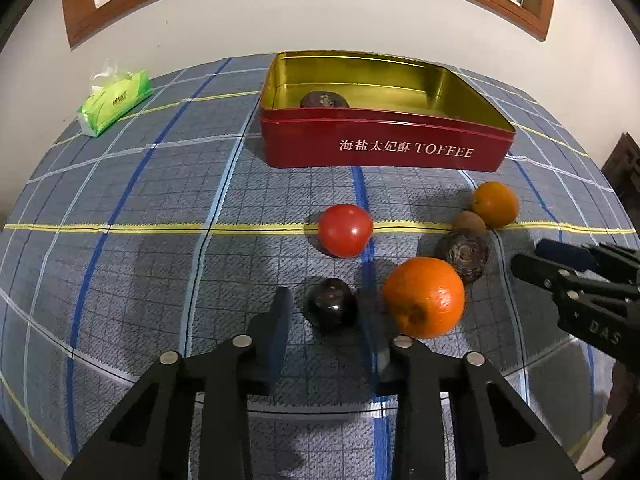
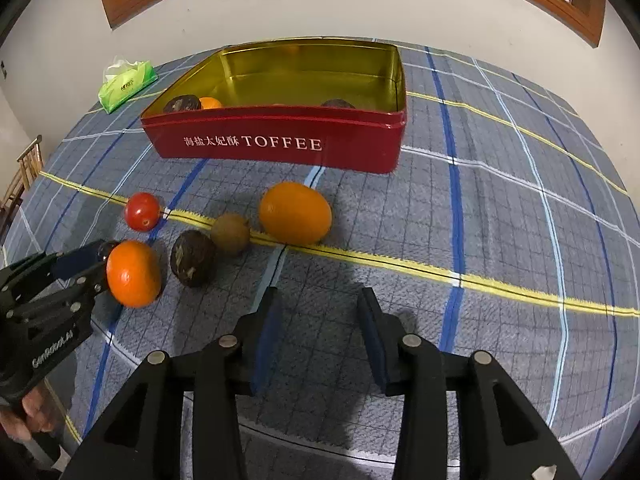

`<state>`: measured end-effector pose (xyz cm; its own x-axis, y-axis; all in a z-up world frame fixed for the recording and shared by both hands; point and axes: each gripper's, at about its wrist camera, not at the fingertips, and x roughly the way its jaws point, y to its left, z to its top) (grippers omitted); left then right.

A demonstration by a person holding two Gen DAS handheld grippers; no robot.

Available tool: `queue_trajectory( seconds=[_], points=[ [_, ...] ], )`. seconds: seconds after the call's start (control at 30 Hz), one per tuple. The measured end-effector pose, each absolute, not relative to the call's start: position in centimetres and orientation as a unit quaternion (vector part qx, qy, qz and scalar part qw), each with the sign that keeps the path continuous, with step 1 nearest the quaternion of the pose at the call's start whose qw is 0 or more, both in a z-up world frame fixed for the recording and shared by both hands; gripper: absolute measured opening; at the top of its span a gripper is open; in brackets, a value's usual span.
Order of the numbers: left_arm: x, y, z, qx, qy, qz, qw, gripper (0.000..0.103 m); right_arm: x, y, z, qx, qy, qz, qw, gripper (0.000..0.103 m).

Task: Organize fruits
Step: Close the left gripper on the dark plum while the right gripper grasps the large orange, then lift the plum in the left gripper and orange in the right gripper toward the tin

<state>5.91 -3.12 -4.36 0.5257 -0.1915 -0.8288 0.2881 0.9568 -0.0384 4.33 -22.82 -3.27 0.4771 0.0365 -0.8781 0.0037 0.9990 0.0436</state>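
Observation:
A red TOFFEE tin [image 1: 384, 148] [image 2: 280, 148] with a gold inside stands at the back and holds dark fruits [image 2: 183, 103] and a small orange [image 2: 211, 102]. On the cloth lie a tomato [image 1: 345, 230] [image 2: 141, 211], a big orange [image 1: 424, 297] [image 2: 133, 273], a brown passion fruit [image 1: 463, 254] [image 2: 193, 258], a kiwi [image 1: 469, 222] [image 2: 230, 233] and a second orange [image 1: 495, 204] [image 2: 295, 213]. My left gripper [image 1: 326, 312] is open around a small dark plum [image 1: 332, 307], its pads apart from it. My right gripper [image 2: 318, 312] is open and empty, short of the fruits.
A green tissue pack [image 1: 114, 100] [image 2: 127, 84] lies at the back left by the wall. The table has a blue plaid cloth [image 2: 500, 220]. A wooden chair [image 2: 24, 176] stands off the table's left edge.

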Motion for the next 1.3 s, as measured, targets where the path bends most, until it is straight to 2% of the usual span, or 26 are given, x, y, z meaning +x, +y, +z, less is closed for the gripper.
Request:
queue_trajectory(
  seconds=[0.33,0.53,0.7,1.3],
  points=[
    [6.0,-2.3,-3.7,0.048,0.458,-0.146,0.876,0.03,6.4,-22.4,-3.1,0.011,0.504,0.017,0.864,0.04],
    [5.8,-2.2,-4.1,0.04,0.464,-0.161,0.87,0.03,7.9,-22.0,-3.2,0.006,0.499,0.018,0.866,0.045],
    [5.4,-2.4,-4.5,0.047,0.464,-0.165,0.869,0.032,8.5,-21.6,-3.4,0.001,0.495,0.021,0.869,0.038],
    [5.0,-2.9,-4.6,0.054,0.453,-0.144,0.878,0.031,4.1,-22.5,-3.3,0.009,0.492,0.012,0.87,0.037]
  ],
)
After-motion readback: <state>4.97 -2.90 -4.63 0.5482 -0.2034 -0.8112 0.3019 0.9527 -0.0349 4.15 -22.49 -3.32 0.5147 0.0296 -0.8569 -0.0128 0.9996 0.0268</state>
